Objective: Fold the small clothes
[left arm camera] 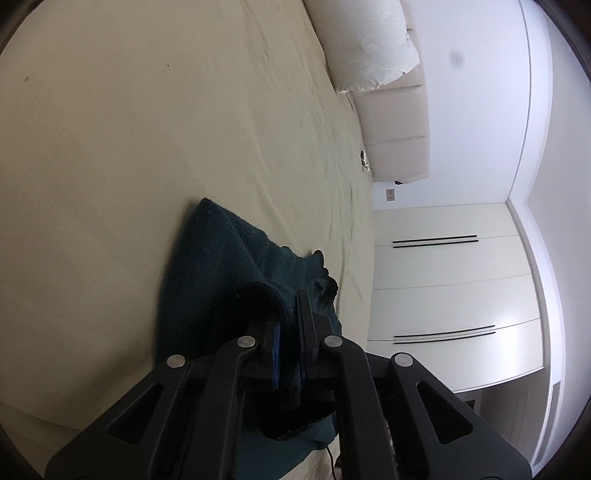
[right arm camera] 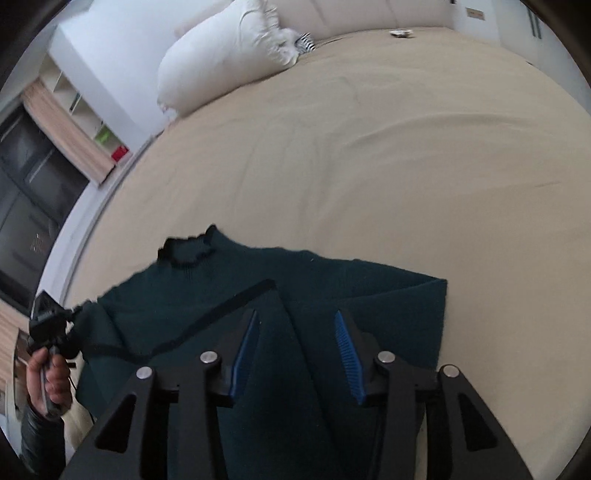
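Note:
A dark green knit sweater (right arm camera: 332, 291) with a frilled black collar (right arm camera: 186, 251) lies on the beige bed sheet (right arm camera: 369, 166). One sleeve with a black cuff edge (right arm camera: 236, 299) is folded across its body. My right gripper (right arm camera: 295, 314) hovers over the sweater's lower part, open, and its blue pads (right arm camera: 347, 350) stand apart from the cloth. My left gripper (left arm camera: 290, 308) is shut on a fold of the sweater (left arm camera: 221, 258) near its side edge. The right wrist view shows the left gripper (right arm camera: 50, 325) at the sweater's left end, held by a hand (right arm camera: 48, 380).
A white pillow (right arm camera: 221, 51) and a cream headboard (left arm camera: 399, 122) stand at the head of the bed. White wardrobe doors (left arm camera: 450, 295) are past the bed's edge. Shelves and a curtain (right arm camera: 70, 129) are on the other side. A small item (right arm camera: 400, 33) lies far off on the sheet.

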Available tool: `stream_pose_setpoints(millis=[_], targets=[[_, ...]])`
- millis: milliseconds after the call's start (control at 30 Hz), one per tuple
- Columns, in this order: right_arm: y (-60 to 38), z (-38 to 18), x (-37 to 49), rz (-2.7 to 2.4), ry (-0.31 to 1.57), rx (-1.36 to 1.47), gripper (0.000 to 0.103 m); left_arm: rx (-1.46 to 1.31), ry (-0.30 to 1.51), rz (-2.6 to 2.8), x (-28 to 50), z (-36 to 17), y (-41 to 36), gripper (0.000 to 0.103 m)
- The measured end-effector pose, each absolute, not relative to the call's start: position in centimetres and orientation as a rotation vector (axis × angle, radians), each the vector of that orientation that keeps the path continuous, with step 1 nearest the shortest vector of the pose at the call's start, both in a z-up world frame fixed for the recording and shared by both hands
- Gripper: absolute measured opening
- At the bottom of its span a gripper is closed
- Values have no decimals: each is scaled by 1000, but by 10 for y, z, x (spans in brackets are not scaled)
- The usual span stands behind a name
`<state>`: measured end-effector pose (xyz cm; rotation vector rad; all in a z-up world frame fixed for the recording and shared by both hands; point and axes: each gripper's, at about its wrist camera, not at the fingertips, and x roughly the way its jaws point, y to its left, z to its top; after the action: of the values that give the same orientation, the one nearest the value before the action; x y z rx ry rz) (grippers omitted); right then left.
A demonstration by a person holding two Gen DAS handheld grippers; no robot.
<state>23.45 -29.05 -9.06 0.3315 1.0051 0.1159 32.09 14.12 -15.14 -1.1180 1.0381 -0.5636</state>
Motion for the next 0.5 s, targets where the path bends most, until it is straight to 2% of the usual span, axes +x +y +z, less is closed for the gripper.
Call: stream_pose_setpoints(millis=[167, 200, 267, 500], targets=[[-269, -115, 240, 101, 1082, 195, 44, -1108, 1016, -602, 324, -143, 134, 6], [-266, -113, 239, 116, 1071, 193, 28, -1104, 1011, -611, 317, -137, 133, 6], [-264, -104, 238, 110, 1041, 166, 11, -1099, 1005, -619, 319, -134, 129, 6], [-294, -71, 227, 56, 865, 278, 7, -1107, 974, -602, 327, -130, 124, 6]])
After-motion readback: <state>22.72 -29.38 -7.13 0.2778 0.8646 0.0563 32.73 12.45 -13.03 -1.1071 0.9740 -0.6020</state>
